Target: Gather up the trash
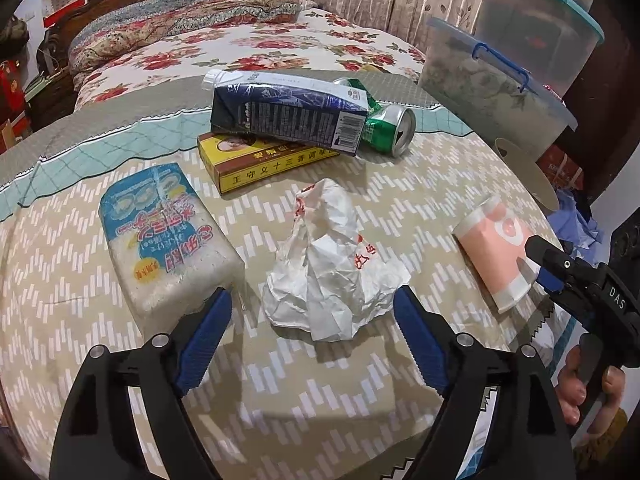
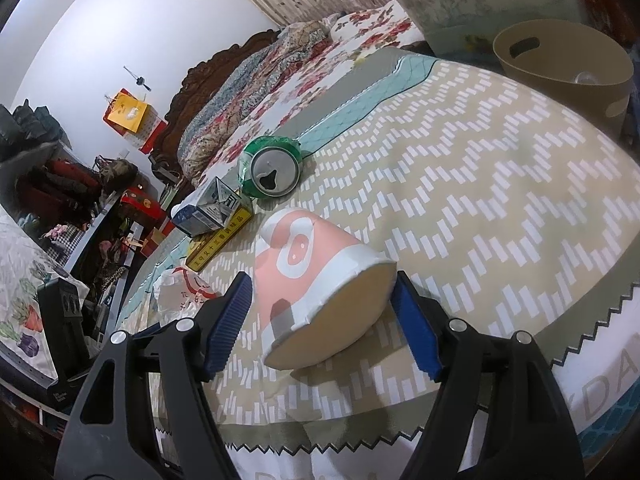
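My left tongs (image 1: pixel 312 320) stand wide, blue pads spread to either side of the crumpled white paper bag (image 1: pixel 332 268). The bag's near edge lies between the pads; neither pad presses on it. The left pad sits just beside the corner of the soap bar (image 1: pixel 168 248), a pale block in a blue wrapper.

My right tongs (image 2: pixel 324 320) are also wide. The pink paper cup (image 2: pixel 316 280) lies on its side between the pads, open mouth toward me, base pointing away. The left pad is just beside the cup's wall, the right pad close to its rim; I cannot tell whether either touches, but there is no grip.

Beyond the bag, further across the patterned cloth (image 1: pixel 420 184): a flat yellow box (image 1: pixel 264 164), with a dark blue carton (image 1: pixel 288 114) lying tilted on it. A dented green can (image 1: pixel 388 128) lies on its side against the carton's end.

From the right view, a tan bin (image 2: pixel 560 64) stands at the cloth's far right edge, well apart from the cup. A bed with a floral cover (image 1: pixel 240 48) lies behind.
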`<control>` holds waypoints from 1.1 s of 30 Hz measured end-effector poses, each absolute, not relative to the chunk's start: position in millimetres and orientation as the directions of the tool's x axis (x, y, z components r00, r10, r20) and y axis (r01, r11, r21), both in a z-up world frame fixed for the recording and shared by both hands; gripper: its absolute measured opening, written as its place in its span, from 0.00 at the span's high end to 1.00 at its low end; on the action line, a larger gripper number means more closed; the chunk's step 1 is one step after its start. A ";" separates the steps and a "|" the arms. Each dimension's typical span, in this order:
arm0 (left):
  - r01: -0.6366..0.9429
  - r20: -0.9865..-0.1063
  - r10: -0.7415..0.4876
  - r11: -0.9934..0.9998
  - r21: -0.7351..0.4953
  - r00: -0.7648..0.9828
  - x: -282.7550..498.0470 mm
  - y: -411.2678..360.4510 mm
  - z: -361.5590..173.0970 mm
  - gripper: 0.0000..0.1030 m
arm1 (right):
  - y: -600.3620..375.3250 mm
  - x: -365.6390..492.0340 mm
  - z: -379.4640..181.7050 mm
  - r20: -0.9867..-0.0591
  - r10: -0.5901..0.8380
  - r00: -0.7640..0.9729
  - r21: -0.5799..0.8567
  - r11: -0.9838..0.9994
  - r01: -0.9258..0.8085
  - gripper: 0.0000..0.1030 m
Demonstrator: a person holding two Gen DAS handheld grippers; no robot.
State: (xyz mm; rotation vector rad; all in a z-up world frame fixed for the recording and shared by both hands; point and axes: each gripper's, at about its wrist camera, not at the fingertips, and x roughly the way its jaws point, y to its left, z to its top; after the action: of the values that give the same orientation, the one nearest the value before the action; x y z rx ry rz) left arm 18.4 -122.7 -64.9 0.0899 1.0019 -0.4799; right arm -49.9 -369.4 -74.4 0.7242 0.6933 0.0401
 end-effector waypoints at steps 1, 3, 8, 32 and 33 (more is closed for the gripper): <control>0.425 -0.828 -0.343 0.894 -0.143 0.443 18.8 -122.9 -65.7 0.22 | -369.2 -49.9 -75.2 -0.570 0.267 0.777 0.622 0.758 0.197 0.29; 0.422 -0.831 -0.340 0.895 -0.143 0.440 19.4 -122.5 -67.2 0.22 | -368.6 -48.7 -77.2 -0.573 0.271 0.774 0.624 0.756 0.198 0.28; 0.416 -0.837 -0.337 0.897 -0.147 0.432 21.1 -121.3 -70.6 0.22 | -366.9 -45.6 -82.7 -0.580 0.283 0.764 0.628 0.752 0.199 0.27; 0.414 -0.841 -0.380 0.886 -0.210 0.386 24.3 -114.9 -80.0 0.09 | -365.7 -42.7 -85.9 -0.565 0.287 0.773 0.629 0.756 0.180 0.22; 0.415 -0.841 -0.381 0.885 -0.212 0.384 24.4 -114.7 -80.0 0.09 | -364.5 -42.3 -85.2 -0.564 0.292 0.773 0.628 0.759 0.172 0.19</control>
State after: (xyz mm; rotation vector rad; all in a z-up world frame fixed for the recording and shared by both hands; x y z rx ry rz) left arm 24.4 -114.7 -80.0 0.0357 1.0615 -0.5073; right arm -42.3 -364.5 -85.2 0.7207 0.7000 0.0716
